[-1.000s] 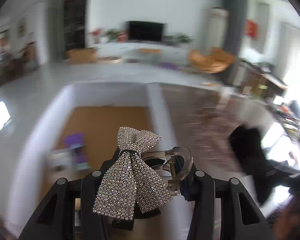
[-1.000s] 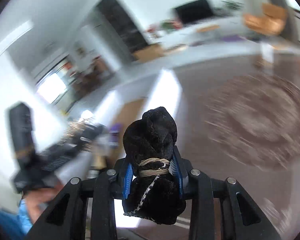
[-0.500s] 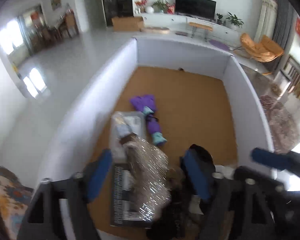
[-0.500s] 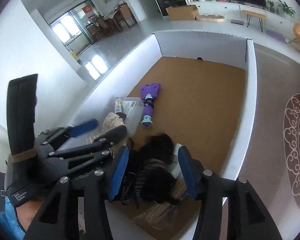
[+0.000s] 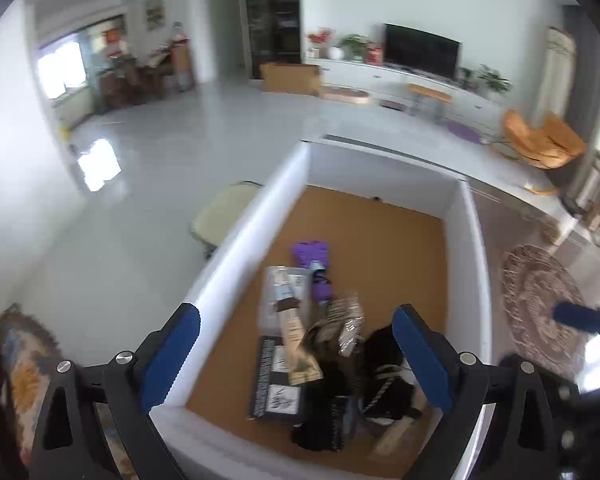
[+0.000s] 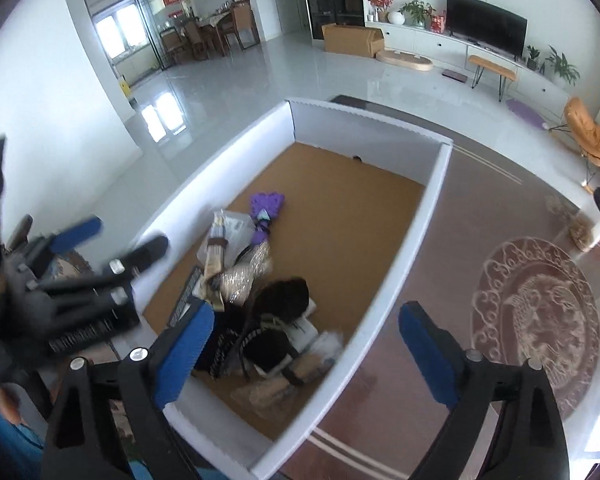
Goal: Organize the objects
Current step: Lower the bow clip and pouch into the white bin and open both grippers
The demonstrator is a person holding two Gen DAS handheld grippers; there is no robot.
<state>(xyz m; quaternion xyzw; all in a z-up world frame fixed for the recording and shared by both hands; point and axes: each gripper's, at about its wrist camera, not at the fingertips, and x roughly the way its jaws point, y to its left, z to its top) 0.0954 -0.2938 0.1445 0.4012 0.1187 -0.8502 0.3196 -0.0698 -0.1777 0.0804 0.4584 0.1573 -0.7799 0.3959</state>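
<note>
Two hair accessories [image 5: 342, 326] in one box [image 5: 466, 248].

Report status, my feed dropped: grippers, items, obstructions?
Left gripper open, empty. Right gripper open, empty. Sequin bow and black scrunchie lie in white box. Nothing obstructing.

We log one white-walled box [image 6: 416, 216], cork-brown floor: purple toy [image 6: 266, 204] mid-floor; sequin bow clip [image 6: 246, 276], black scrunchie [image 6: 284, 296] and packets heaped at its near edge.
</note>
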